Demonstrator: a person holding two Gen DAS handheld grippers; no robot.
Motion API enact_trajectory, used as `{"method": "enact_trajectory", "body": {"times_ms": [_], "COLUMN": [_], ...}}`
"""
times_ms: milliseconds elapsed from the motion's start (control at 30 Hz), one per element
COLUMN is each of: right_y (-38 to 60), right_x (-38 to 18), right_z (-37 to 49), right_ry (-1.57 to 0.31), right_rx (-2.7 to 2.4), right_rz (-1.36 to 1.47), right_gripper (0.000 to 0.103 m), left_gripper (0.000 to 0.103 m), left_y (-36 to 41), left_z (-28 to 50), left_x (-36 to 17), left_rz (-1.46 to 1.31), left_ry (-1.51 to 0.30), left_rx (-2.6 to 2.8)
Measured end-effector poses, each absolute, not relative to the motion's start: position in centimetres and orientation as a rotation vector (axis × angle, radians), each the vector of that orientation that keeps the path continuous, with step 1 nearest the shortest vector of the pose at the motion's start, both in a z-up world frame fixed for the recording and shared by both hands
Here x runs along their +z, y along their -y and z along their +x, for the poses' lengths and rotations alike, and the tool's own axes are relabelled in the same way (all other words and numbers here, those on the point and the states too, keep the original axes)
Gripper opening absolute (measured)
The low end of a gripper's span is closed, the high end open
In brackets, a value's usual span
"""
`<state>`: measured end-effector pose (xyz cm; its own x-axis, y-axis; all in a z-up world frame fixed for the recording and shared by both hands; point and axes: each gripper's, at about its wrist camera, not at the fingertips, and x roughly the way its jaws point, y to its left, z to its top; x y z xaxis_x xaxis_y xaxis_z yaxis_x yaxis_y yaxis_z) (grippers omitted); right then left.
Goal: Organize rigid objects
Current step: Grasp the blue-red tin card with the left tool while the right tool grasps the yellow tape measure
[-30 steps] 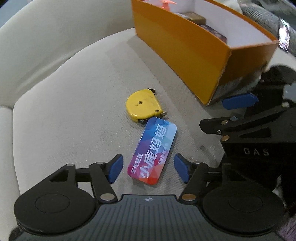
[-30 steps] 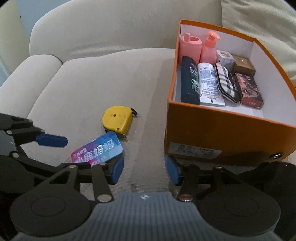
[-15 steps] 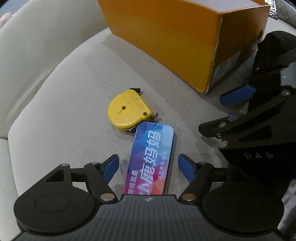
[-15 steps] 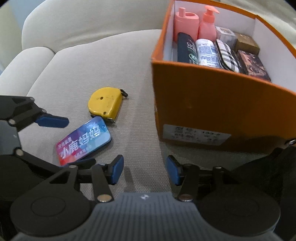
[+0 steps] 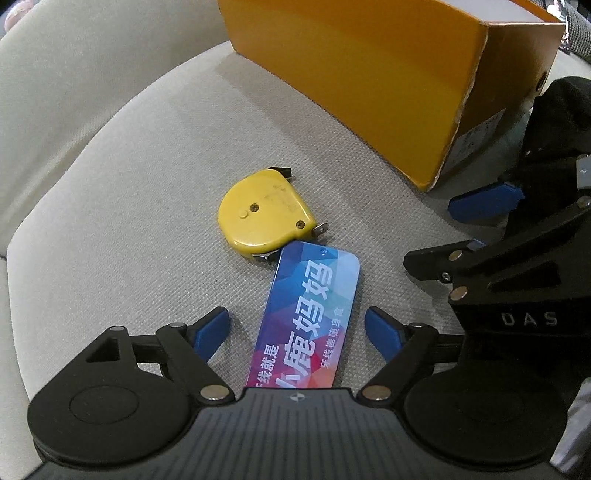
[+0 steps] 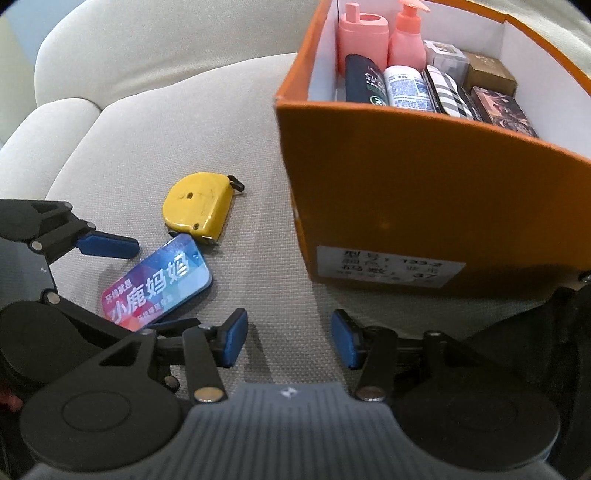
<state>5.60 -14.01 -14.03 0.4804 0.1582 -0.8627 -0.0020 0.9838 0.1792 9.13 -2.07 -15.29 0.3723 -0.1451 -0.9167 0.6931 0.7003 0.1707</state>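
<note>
A flat blue-and-pink tin with white lettering lies on the beige sofa cushion, its far end touching a yellow tape measure. My left gripper straddles the tin with its jaws still opening; the blue pads stand clear of both long edges. My right gripper hovers over bare cushion beside the orange box, jaws partly apart with nothing between them.
The orange box holds pink bottles, a dark tube, a white tube, a checked case and small cartons. The sofa back and armrest curve behind and to the left.
The left gripper has come down over the tin and its jaws have spread wider. The right gripper has sunk closer to the cushion next to the box; its jaws kept the same gap.
</note>
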Motion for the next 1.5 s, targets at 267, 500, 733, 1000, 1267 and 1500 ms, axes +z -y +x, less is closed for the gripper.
{"method": "enact_trajectory", "body": {"times_ms": [267, 500, 733, 1000, 1267, 1500], "right_y": [15.0, 14.8, 12.5, 8.0, 6.3, 6.3], "right_x": [-14.1, -12.8, -9.6, -9.4, -11.3, -12.8], "right_z": [6.2, 5.4, 4.1, 5.7, 9.9, 11.6], "right_ry": [-1.074, -1.041, -0.952, -0.915, -0.922, -0.96], "right_rx": [0.138, 0.102, 0.147, 0.202, 0.13, 0.108], "right_rz": [0.257, 0.212, 0.128, 0.013, -0.01, 0.033], "right_gripper": [0.071, 0.063, 0.052, 0.052, 0.057, 0.06], "left_gripper": [0.062, 0.054, 0.053, 0.053, 0.053, 0.053], "left_y": [2.3, 1.4, -1.2, -5.6, -7.2, -7.6], "left_z": [8.1, 7.4, 8.0, 11.5, 14.8, 16.7], "left_x": [-15.5, -15.0, -12.4, -11.3, -12.1, -13.7], "left_rz": [0.587, 0.575, 0.475, 0.268, 0.15, 0.108], "left_ry": [-1.025, -1.002, -0.971, -1.064, -1.111, -1.152], "left_rx": [-0.635, -0.614, -0.502, -0.331, -0.257, -0.244]}}
